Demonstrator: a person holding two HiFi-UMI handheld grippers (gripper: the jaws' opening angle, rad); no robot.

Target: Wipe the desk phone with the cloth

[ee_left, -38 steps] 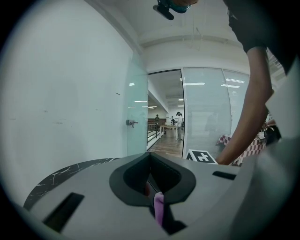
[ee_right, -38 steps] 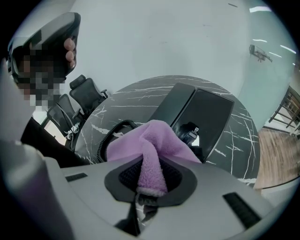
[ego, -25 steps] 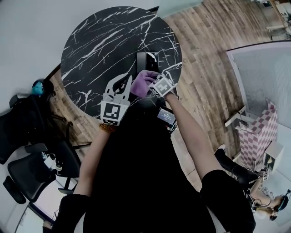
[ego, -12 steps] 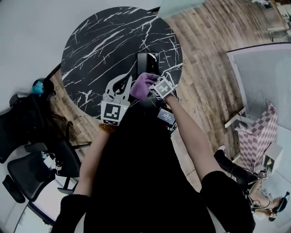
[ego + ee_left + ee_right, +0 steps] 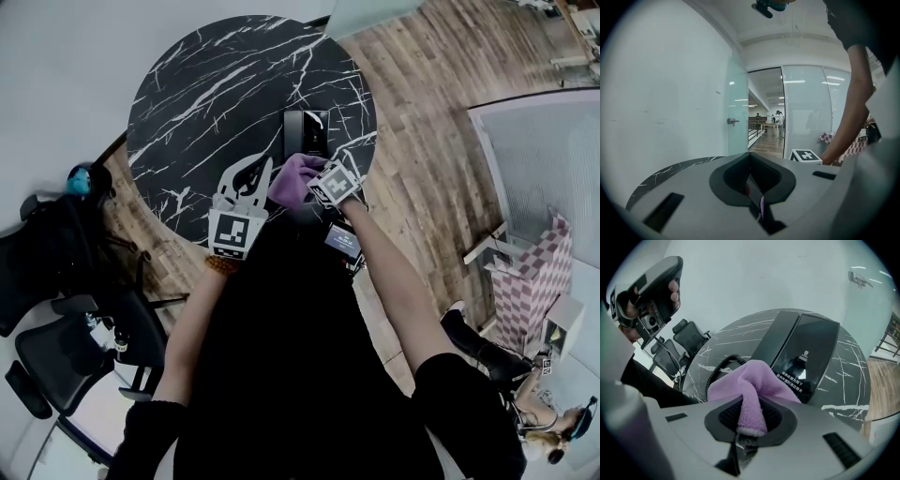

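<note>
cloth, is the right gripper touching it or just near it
Touching. The right gripper view shows the cloth pinched between the jaws of the right gripper, with a fold of it running down into them.

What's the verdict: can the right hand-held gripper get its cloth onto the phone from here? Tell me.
Probably yes. The right hand-held gripper holds the purple cloth right at the phone's near end, with nothing between them; the coiled cord lies beside the cloth.
</note>
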